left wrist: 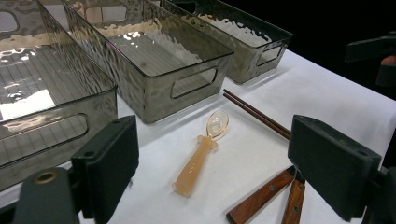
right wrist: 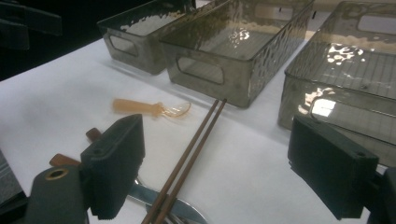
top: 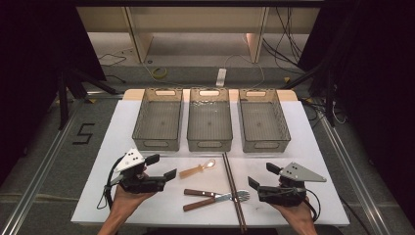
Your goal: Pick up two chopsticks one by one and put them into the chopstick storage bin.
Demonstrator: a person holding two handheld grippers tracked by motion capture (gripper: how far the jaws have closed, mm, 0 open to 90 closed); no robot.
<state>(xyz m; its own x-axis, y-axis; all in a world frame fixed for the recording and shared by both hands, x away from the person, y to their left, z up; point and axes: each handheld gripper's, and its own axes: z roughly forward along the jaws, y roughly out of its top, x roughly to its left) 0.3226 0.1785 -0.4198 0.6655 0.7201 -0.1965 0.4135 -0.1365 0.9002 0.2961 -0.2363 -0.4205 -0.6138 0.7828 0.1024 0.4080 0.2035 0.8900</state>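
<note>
A translucent orange spoon point(top: 198, 170) lies on the white table cover. Right of it, a pair of dark chopsticks point(top: 233, 191) runs from the bins toward the front edge. Two wood-handled utensils point(top: 205, 198) lie across the chopsticks with their metal heads. My left gripper point(top: 161, 166) is open and empty, hovering left of the spoon. In the left gripper view its jaws frame the spoon point(left wrist: 201, 154) and the wooden handles point(left wrist: 266, 198). My right gripper point(top: 263, 176) is open and empty, right of the chopsticks point(right wrist: 196, 144).
Three empty smoky-grey bins stand in a row at the back: left point(top: 158, 142), middle point(top: 210, 143), right point(top: 264, 142). The table cover point(top: 313, 142) has bare room on both sides. Beyond the table are cables and furniture legs on the floor.
</note>
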